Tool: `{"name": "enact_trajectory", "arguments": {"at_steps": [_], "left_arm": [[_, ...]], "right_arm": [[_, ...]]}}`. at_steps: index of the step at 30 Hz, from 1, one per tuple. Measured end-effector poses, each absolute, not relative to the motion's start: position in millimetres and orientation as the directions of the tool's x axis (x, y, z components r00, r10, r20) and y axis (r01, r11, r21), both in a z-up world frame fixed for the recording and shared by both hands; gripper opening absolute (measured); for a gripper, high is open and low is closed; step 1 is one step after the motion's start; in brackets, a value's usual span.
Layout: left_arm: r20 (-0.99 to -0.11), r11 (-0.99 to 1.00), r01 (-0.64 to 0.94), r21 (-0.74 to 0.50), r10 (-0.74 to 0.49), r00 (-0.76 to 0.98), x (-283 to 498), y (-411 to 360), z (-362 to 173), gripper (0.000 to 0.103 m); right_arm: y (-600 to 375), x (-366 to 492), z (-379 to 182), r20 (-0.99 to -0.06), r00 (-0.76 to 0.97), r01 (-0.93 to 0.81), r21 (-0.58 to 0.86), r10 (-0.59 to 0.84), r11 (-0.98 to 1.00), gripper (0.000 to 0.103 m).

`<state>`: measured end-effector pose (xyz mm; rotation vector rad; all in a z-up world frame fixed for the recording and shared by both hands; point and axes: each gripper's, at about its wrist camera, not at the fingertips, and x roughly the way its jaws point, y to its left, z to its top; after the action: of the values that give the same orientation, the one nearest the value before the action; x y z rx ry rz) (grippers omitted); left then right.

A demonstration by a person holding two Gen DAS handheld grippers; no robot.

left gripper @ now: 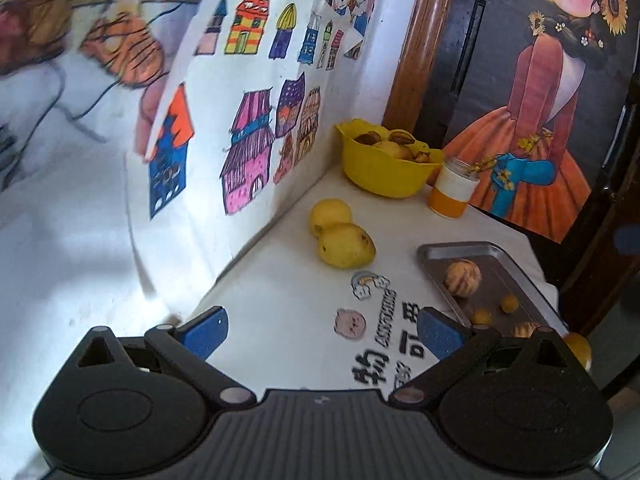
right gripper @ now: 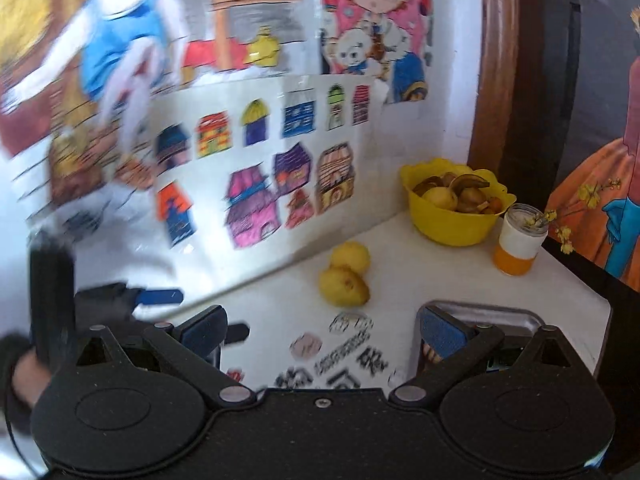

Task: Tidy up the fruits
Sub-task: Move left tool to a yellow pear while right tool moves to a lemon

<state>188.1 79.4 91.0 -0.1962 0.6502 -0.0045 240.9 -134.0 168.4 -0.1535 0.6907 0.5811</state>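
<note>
Two yellow lemons (left gripper: 342, 234) lie together on the white table, also seen in the right wrist view (right gripper: 346, 276). A yellow bowl (left gripper: 384, 172) (right gripper: 452, 220) at the back corner holds several fruits. A metal tray (left gripper: 440, 250) at the right holds a striped orange fruit (left gripper: 462, 278) and small orange fruits (left gripper: 509, 303). The tray's far rim shows in the right wrist view (right gripper: 496, 314). My left gripper (left gripper: 324, 336) is open and empty, short of the lemons. My right gripper (right gripper: 322, 336) is open and empty above the table's near part. The left gripper's blue fingertips (right gripper: 160, 297) show at the left of the right wrist view.
An orange-and-white jar (left gripper: 452, 190) (right gripper: 518, 240) stands right of the bowl. A wall with children's drawings (left gripper: 256, 128) runs along the table's left side. A dark panel with a painted girl (left gripper: 540, 112) stands behind. Printed stickers (left gripper: 368, 320) lie on the table.
</note>
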Motion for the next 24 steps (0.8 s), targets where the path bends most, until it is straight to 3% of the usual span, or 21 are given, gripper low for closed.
{"name": "enact_trajectory", "arguments": {"at_steps": [6,16,24], "left_arm": [[-0.587,0.988,-0.084,-0.126,-0.006,0.810,220,70,85,0.103],[-0.590,0.992,-0.013,-0.125,-0.064,0.805,295,57,47,0.103],[-0.632,0.959,-0.073,-0.275,-0.123,0.765,341,71,14,0.102]], "right_arm": [[-114,301,147,-0.703,0.579,-0.510,0.083,0.413,0.856,0.102],[-69,418,100,-0.776,0.519,-0.500,0.063,0.358,0.864,0.102],[-51,475,44,-0.813,0.400,-0.496,0.196,0.423,0.846,0.102]]}}
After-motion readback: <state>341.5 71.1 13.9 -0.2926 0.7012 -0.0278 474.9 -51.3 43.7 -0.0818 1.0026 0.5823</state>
